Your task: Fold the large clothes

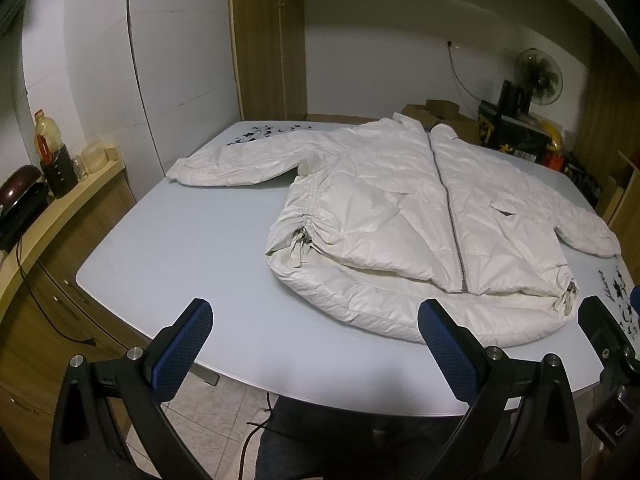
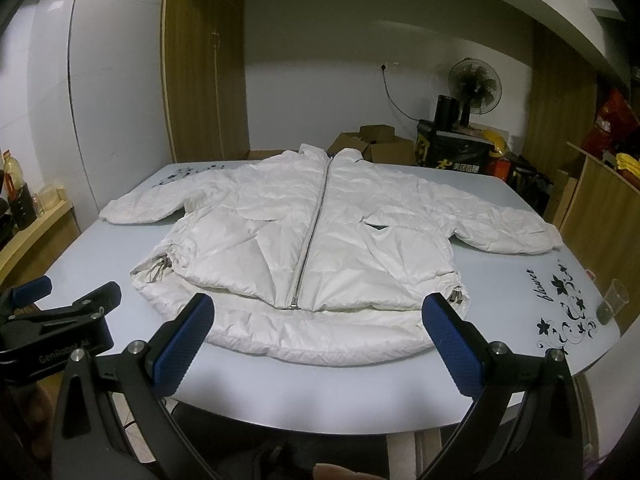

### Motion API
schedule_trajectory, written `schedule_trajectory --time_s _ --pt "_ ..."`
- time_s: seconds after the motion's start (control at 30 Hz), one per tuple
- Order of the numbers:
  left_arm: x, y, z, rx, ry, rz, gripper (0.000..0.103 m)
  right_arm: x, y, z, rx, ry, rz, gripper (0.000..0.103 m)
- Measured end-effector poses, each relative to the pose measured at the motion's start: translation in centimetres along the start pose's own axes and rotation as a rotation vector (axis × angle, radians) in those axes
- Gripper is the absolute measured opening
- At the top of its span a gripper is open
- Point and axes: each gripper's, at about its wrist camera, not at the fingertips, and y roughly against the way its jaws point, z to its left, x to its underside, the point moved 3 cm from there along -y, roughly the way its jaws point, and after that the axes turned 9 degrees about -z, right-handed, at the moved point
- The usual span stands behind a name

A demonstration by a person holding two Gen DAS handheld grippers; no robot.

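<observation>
Currently, no fold is made. The white jacket [image 2: 320, 232] lies flat and face up on the table [image 2: 248, 380], zipped closed, with both sleeves spread outward. All folding steps remain, judging by this layout: sleeves inward, sides inward, then hem toward collar.

Orientation:
- The collar [image 2: 320, 152] points away from the person; the hem [image 2: 304, 344] lies nearest the near table edge.
- The zipper [image 2: 312, 232] marks the body's long axis, running from near to far across the table.
- The left sleeve [image 2: 144, 208] extends to the left; the right sleeve [image 2: 508, 228] extends to the right. Together they form a second, crosswise axis.
- In the left wrist view, the jacket [image 1: 400, 216] sits right of centre and appears rotated.

Gripper state:
- The left hand-held gripper [image 1: 316, 348] is spread wide and holds nothing. It hovers at the near table edge, left of the hem.
- The right hand-held gripper [image 2: 316, 336] is likewise spread wide and empty. It hovers just short of the hem, roughly in line with the zipper end.

A drawstring toggle [image 2: 458, 294] hangs at the hem corner.
</observation>
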Motion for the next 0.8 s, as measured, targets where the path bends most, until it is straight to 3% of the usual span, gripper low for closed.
schedule_trajectory --time_s 0.8 --pt "0.11 -0.19 0.11 0.001 -0.002 0.004 0.103 0.66 -0.03 0.13 -0.010 0.015 0.016 0.103"
